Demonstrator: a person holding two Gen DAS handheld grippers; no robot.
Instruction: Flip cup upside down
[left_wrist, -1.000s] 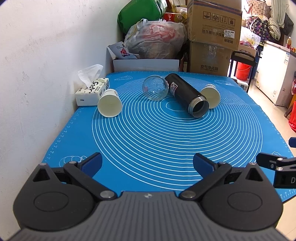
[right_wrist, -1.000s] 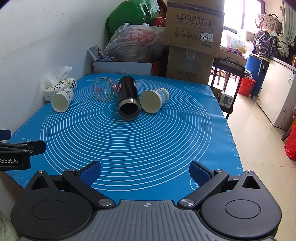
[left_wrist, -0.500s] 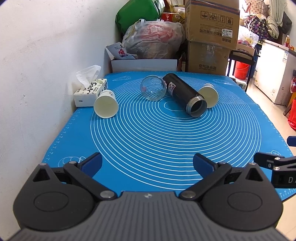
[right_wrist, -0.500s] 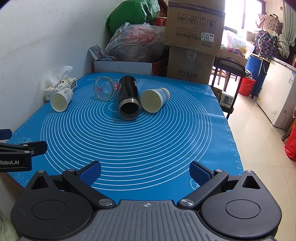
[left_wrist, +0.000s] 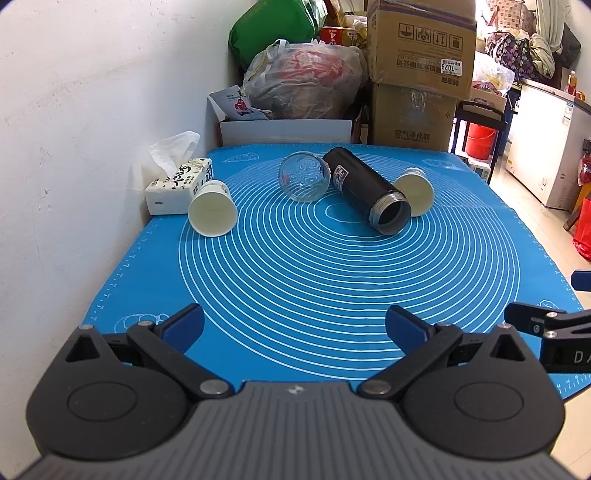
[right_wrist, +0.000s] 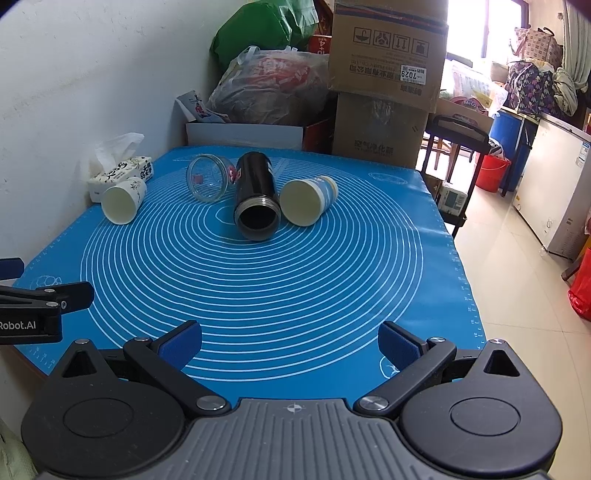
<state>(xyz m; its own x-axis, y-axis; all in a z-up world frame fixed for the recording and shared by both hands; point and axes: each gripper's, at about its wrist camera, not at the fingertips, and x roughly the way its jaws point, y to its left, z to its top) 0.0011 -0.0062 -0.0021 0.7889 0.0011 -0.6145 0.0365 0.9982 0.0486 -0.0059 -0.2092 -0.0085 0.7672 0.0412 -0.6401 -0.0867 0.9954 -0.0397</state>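
Observation:
Several cups lie on their sides at the far half of the blue mat (left_wrist: 332, 280). A white paper cup (left_wrist: 212, 210) (right_wrist: 120, 203) lies at the left, mouth toward me. A clear glass cup (left_wrist: 304, 176) (right_wrist: 207, 177) touches a black flask (left_wrist: 369, 190) (right_wrist: 256, 201). A blue-and-white paper cup (left_wrist: 415, 192) (right_wrist: 306, 201) lies right of the flask. My left gripper (left_wrist: 293, 326) is open and empty over the mat's near edge. My right gripper (right_wrist: 290, 345) is open and empty, to the right of the left one.
A tissue box (left_wrist: 177, 184) sits against the white wall at the mat's left edge. Cardboard boxes (left_wrist: 417, 74), a plastic bag (left_wrist: 303, 85) and a white box (left_wrist: 284, 131) stand behind the table. The table's right edge drops to a tiled floor (right_wrist: 517, 295).
Both grippers have eased back slightly, so the cups look a little farther away. Jaws stayed open. No cup has moved.

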